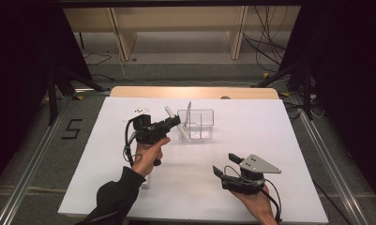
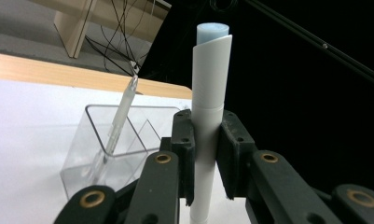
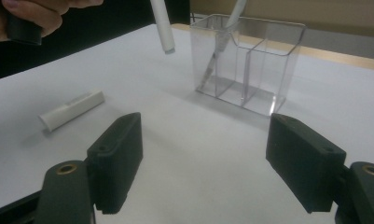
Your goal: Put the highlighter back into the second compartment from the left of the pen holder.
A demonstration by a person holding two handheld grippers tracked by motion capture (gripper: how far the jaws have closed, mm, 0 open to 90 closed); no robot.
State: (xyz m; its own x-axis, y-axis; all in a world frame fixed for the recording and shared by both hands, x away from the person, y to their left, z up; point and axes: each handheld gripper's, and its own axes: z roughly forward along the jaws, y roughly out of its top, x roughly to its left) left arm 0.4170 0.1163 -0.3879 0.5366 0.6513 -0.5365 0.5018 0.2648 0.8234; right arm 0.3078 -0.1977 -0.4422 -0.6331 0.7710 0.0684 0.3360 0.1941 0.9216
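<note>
- The white marker point(image 2: 208, 116) is in my left gripper point(image 2: 205, 154), and the two jaws are clamped tight on its middle.
- In my left gripper view the marker stands up between the jaws, with a pale blue end at the top.
- In the high view the marker point(image 1: 176, 123) is up off the counter point(image 1: 270, 140), tilted, just to the left of the clear box point(image 1: 197, 124).
- The clear box point(image 2: 105, 149) has walls inside that split it into small parts.
- A thin see-through pen point(image 2: 119, 121) already stands in the box and leans on its wall. In the high view the pen point(image 1: 188, 112) pokes out over the top of the box.
- In my right gripper view the end of the marker point(image 3: 162, 25) hangs in the air just beside the box point(image 3: 250, 60).
- My left hand point(image 1: 148, 157) holds the left gripper point(image 1: 169, 124) near the middle of the counter.
- Another white marker point(image 3: 72, 110) lies flat on the counter, well apart from the box.
- My right gripper point(image 3: 205, 163) has its jaws wide apart with nothing between them.
- In the high view my right gripper point(image 1: 225, 164) sits low on the right side of the counter, well apart from the box.
</note>
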